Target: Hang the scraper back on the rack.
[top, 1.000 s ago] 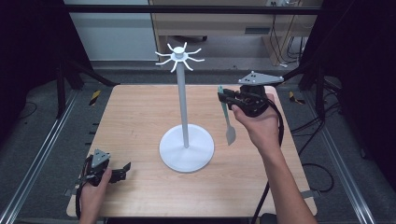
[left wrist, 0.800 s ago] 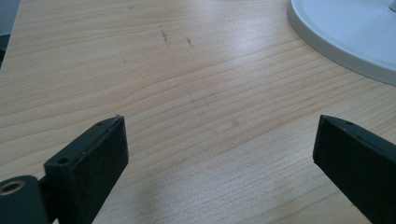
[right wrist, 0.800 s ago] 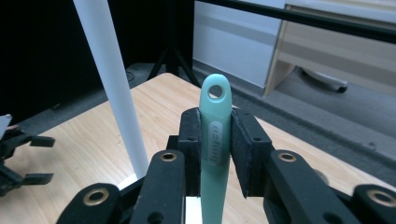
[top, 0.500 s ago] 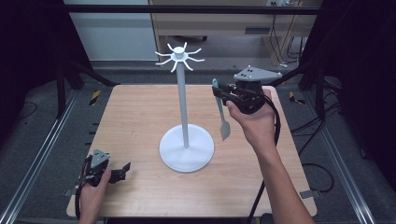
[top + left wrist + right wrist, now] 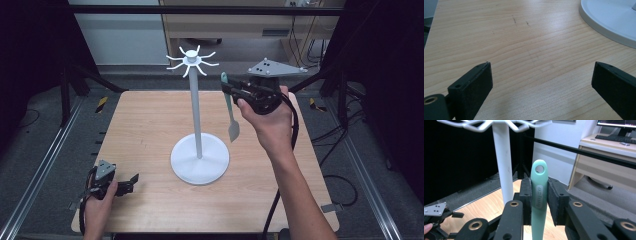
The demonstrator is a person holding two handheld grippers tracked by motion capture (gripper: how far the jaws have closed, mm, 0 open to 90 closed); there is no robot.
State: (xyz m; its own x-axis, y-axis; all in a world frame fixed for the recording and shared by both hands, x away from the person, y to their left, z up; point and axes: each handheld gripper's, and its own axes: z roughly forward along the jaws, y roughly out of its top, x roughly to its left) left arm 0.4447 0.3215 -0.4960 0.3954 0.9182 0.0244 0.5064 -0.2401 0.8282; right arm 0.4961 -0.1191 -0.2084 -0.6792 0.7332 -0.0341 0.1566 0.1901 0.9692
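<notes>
My left gripper [image 5: 131,178] rests low on pale wooden table [image 5: 150,125], near front-left corner, jaws wide apart over bare wood. Centre: white metal stand with round base and spoked hook crown [image 5: 196,100]. My right gripper [image 5: 231,89] raised beside crown, jaws clamped on mint-green plastic spatula [image 5: 230,107], blade hanging down, handle hole [image 5: 539,168] uppermost.

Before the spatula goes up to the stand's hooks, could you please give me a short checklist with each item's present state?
1. Right gripper shut on the green spatula's handle: ok.
2. Hanging hole clear above the jaws: ok.
3. Spatula hangs blade down, off the table: ok.
4. Hole level with the stand's hooks: not ok, it sits lower.
5. A free hook facing the spatula: cannot tell.
6. Left gripper open, near the table's corner, apart from the stand's base: ok.
</notes>
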